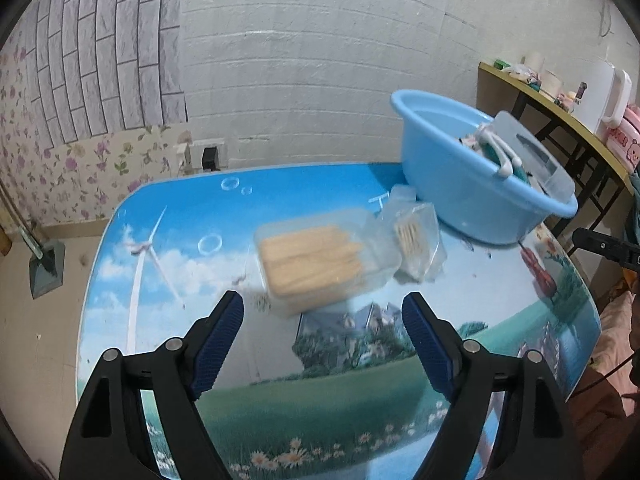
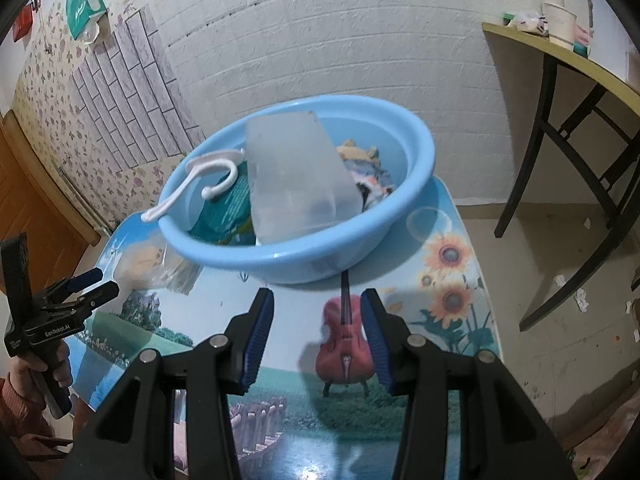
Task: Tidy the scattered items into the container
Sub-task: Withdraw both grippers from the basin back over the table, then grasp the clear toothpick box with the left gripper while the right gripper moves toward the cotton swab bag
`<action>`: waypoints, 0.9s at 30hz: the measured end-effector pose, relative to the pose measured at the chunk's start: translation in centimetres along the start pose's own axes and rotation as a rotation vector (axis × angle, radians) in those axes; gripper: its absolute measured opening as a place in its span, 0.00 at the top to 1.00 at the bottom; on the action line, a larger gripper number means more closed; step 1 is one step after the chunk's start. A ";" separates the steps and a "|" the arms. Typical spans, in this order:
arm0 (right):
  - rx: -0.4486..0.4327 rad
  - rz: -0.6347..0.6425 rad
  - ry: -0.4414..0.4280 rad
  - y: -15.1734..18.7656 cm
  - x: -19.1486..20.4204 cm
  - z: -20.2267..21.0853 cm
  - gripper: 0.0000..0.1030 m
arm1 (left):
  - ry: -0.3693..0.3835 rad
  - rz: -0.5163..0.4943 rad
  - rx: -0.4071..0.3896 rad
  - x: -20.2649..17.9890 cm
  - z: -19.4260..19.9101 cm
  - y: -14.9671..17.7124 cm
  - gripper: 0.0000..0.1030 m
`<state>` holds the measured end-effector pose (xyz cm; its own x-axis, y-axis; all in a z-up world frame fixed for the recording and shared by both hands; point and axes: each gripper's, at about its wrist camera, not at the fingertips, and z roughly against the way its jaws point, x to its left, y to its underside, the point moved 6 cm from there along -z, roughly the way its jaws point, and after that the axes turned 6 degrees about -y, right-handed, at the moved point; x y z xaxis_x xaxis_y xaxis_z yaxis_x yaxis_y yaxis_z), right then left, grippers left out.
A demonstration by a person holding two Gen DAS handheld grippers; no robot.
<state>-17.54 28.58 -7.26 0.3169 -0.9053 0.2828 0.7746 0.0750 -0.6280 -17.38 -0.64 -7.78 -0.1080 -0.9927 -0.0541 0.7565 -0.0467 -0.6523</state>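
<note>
A light blue basin (image 1: pixel 460 184) (image 2: pixel 372 224) stands at the far right of the picture-printed table (image 1: pixel 180 240). It holds a white hanger (image 2: pixel 200 184), a translucent plastic sheet (image 2: pixel 296 184), a teal packet (image 2: pixel 228 212) and cloth items (image 2: pixel 372 180). A clear box of wooden sticks (image 1: pixel 320 260) lies mid-table, with a small clear bag of swabs (image 1: pixel 416 240) (image 2: pixel 168 272) beside it. My left gripper (image 1: pixel 324 312) (image 2: pixel 96 282) is open and empty, just short of the box. My right gripper (image 2: pixel 318 312) is open and empty, in front of the basin.
A yellow-topped side table (image 2: pixel 560 60) with dark legs stands to the right, carrying cups and small items (image 2: pixel 560 24). A white kettle (image 1: pixel 600 96) and pink box (image 1: pixel 628 132) sit on it. A dustpan (image 1: pixel 46 268) rests on the floor at left.
</note>
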 end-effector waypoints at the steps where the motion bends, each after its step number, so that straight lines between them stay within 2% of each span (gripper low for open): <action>1: 0.006 0.001 -0.001 0.2 0.1 -0.2 0.57 | -0.002 -0.001 0.006 0.1 -0.1 0.3 0.21; 7: 0.045 0.013 -0.014 1.2 1.1 -1.2 0.57 | 0.001 0.011 0.019 0.5 -0.2 1.0 0.21; 11: 0.062 0.030 -0.032 1.6 2.0 -1.9 0.57 | 0.006 0.013 0.021 0.7 -0.1 1.1 0.15; 23: 0.113 0.096 -0.099 2.3 5.8 -4.3 0.57 | 0.015 0.015 0.039 0.7 -0.9 1.2 0.13; 25: 0.125 0.104 -0.118 2.3 6.8 -4.8 0.50 | 0.016 0.013 0.040 0.6 -1.1 0.9 0.10; 27: 0.134 0.097 -0.147 2.1 7.6 -5.3 0.48 | 0.025 0.018 0.038 0.4 -1.2 0.6 0.06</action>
<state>-16.37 19.61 -10.28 0.4627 -0.8209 0.3347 0.7993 0.2230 -0.5581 -17.79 -0.97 -9.13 -0.1100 -0.9903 -0.0852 0.7825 -0.0335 -0.6217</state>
